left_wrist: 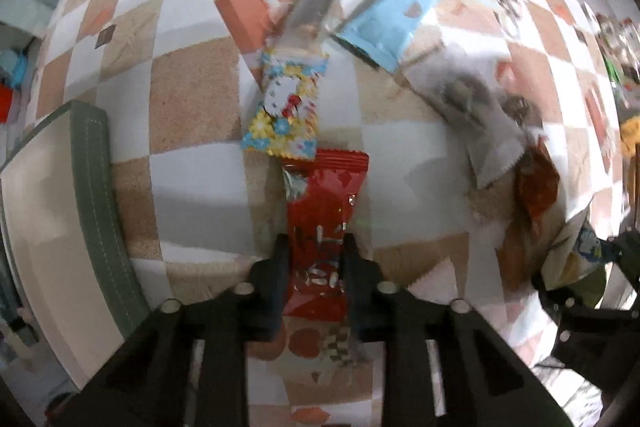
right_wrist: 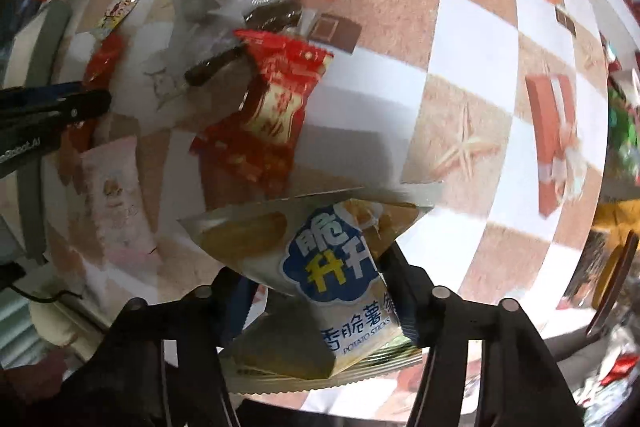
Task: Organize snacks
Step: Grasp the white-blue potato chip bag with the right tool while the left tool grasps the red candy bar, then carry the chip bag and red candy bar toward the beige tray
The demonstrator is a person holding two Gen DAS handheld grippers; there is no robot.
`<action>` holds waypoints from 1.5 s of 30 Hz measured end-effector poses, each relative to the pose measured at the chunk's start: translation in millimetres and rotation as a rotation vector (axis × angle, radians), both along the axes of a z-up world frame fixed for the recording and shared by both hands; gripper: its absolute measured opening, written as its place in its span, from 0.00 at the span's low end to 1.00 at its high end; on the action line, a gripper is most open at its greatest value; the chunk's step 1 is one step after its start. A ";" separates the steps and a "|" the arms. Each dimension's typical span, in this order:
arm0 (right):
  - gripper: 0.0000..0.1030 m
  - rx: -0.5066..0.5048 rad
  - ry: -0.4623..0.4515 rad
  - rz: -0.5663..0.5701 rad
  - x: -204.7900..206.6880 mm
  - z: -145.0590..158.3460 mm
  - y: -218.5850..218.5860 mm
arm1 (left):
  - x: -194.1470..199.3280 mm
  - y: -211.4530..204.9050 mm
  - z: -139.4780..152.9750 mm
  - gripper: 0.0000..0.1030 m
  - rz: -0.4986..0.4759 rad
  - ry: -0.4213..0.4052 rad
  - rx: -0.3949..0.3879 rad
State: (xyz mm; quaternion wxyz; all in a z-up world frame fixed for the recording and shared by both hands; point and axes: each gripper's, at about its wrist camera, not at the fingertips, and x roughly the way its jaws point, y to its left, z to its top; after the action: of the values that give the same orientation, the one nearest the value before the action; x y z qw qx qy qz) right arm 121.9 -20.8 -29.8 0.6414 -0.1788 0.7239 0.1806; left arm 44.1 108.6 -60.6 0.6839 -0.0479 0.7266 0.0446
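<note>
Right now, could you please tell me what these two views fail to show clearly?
- Left wrist view: motion blur smears the white sachet with dark print; its label is unreadable.
- Left wrist view: the left gripper covers the red foil packet edges.
- Right wrist view: the right gripper hides the potato sticks bag sides.

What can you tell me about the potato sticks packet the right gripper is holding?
The potato sticks packet is a glossy foil-like pouch, pale gold with a blue cloud-shaped logo, yellow and white Chinese characters, "POTATO STICKS" print and serrated end seals. It is tilted and lifted above the checkered tablecloth, pinched between the fingers of the right gripper, its sides creased inward. Nothing else visibly touches it.
</note>
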 end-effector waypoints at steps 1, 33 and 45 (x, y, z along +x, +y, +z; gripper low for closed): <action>0.57 0.003 0.000 -0.010 2.5 3.8 -1.6 | -1.1 -0.8 0.9 0.24 -0.004 0.002 -0.001; 0.57 0.222 -0.106 -0.182 -30.5 126.1 20.2 | -90.0 41.6 119.7 0.24 -0.016 -0.256 -0.027; 0.57 0.225 -0.116 -0.078 -30.5 132.9 47.6 | -108.5 74.2 127.5 0.24 0.120 -0.301 0.002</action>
State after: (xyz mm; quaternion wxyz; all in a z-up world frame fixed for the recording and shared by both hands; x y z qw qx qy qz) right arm 91.4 26.9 103.0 0.7048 -0.0876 0.6671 0.2248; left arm -64.4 182.8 66.9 0.7812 -0.0969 0.6118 0.0785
